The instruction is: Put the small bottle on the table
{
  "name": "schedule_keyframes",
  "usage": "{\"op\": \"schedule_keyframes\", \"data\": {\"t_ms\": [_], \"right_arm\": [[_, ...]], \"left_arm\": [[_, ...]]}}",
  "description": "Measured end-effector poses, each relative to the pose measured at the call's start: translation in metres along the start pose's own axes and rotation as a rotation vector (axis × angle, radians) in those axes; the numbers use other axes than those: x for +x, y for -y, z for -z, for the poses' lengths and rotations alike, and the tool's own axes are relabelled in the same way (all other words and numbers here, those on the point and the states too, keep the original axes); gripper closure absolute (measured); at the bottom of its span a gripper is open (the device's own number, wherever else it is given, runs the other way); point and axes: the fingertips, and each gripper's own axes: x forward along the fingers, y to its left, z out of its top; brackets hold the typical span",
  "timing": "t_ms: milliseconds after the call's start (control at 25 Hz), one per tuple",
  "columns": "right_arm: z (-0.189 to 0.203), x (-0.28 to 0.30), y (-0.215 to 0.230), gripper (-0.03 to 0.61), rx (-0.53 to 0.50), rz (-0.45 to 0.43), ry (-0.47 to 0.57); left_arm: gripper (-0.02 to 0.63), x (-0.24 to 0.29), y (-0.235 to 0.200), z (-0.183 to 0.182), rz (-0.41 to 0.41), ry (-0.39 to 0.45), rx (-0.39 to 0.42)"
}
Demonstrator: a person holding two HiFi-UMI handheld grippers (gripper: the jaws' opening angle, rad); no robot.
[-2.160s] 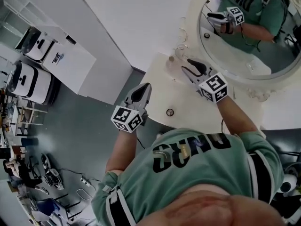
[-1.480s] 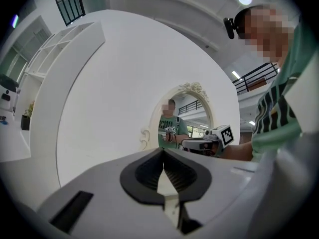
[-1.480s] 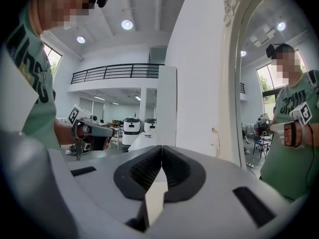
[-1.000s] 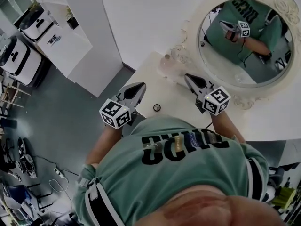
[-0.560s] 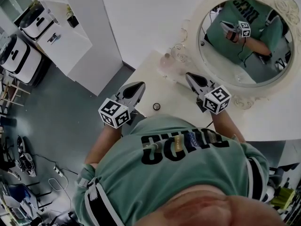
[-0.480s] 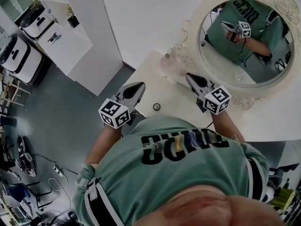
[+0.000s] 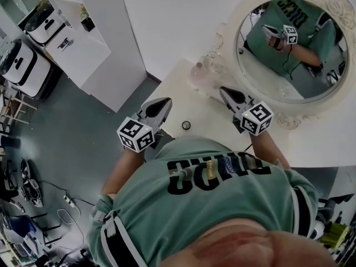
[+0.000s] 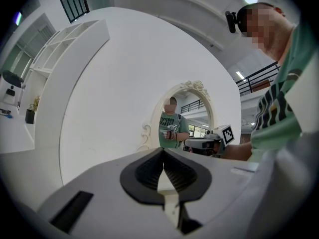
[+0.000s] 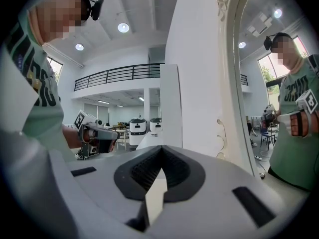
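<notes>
Here, shows the left gripper (image 7: 166,102) closed tight on nothing, held over the near left edge of a white table (image 7: 183,90). Shows the right gripper (image 7: 224,90) equally closed and empty, further right. Places a small dark round object (image 7: 186,125) on the tabletop between them. Finds what looks like the small bottle (image 7: 197,70) standing at the far edge, beyond both grippers, beside an ornate round mirror (image 7: 289,43).

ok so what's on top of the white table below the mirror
A small dark round object lies near the front edge of the table; clear glass pieces stand at the back by the mirror. The right gripper and the person's shirt hide other parts.
</notes>
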Motion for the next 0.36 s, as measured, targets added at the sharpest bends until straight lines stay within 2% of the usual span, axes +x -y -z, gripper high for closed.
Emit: {"op": "schedule_keyframes", "data": {"t_ms": [360], "right_arm": [[0.0020,0.0035,0.0042,0.585,0.004,-0.003,-0.004]], "left_arm": [[0.603,0.0034,-0.0040,0.0002,-0.002,-0.001,-0.004]]}}
